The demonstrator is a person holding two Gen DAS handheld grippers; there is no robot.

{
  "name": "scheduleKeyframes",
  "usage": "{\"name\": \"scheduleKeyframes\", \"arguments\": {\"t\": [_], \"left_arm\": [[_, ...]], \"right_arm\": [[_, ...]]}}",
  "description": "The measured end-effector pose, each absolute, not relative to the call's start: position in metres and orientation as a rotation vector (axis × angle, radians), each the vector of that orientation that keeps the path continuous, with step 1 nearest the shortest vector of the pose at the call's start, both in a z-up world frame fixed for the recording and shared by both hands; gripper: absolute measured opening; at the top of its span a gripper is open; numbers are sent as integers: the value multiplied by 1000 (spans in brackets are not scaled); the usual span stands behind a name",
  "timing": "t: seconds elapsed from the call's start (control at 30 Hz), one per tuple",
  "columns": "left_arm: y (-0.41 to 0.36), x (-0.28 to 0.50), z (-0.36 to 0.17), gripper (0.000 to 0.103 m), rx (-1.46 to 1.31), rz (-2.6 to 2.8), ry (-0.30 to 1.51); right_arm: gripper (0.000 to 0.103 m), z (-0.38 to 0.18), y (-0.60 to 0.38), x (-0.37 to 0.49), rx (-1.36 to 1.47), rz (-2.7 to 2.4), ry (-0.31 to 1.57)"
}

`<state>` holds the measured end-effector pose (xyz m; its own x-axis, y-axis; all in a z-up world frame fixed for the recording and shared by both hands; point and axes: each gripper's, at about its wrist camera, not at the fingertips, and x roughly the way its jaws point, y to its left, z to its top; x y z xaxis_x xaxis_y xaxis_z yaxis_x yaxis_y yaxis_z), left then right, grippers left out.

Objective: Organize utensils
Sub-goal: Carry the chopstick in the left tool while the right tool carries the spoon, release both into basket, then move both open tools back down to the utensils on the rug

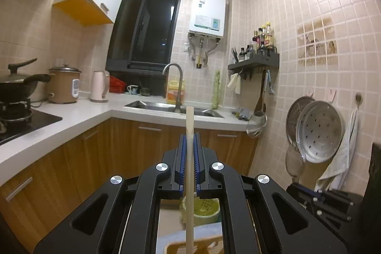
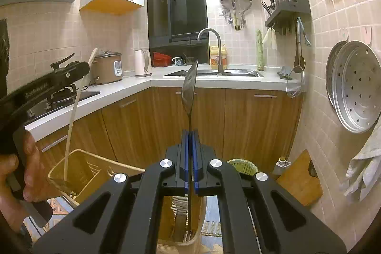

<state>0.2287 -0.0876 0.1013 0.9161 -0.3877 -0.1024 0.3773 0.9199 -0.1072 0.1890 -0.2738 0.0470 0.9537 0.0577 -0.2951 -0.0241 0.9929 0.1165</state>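
Your left gripper [image 1: 190, 146] is pinching a pale wooden utensil handle [image 1: 189, 158] between its blue pads; the handle's long axis is running upright, its squared end pointing up past the fingertips toward the sink [image 1: 173, 107]; its lower end is dipping toward the yellow utensil basket [image 1: 181, 246]. From the right wrist view, that same stick is arcing down into the basket [image 2: 78, 173], with your left hand [image 2: 28, 173] wrapping the grip. Your right gripper [image 2: 189, 149] is clamping a metal spatula [image 2: 189, 87] by its thin shank; its blade is pointing straight up, edge-on to the camera, the handle hanging down into a tall slotted holder [image 2: 181, 218] below the jaws.
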Motion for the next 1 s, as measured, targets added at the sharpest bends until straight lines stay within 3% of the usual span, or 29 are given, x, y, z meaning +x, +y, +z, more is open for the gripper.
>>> {"name": "scheduleKeyframes", "arguments": {"t": [0.4,0.5,0.53,0.57,0.63,0.8,0.93,1.0], "left_arm": [[-63,189,85,5,-73,-418,158],[-56,175,84,5,-53,-416,164],[-54,171,84,5,-48,-417,166],[-52,168,86,7,-47,-420,172],[-45,161,90,17,-55,-423,182],[-24,138,103,44,-93,-477,226],[-6,114,105,57,-161,-650,344],[-7,107,100,57,-136,-686,465]], "right_arm": [[4,40,-266,170,51,92,388],[12,41,-269,164,77,124,424],[22,43,-272,161,92,138,437],[34,46,-274,158,109,150,446],[43,53,-280,150,148,157,449],[43,76,-299,127,240,164,499],[43,79,-295,110,204,172,632],[43,71,-289,107,194,187,725]]}}
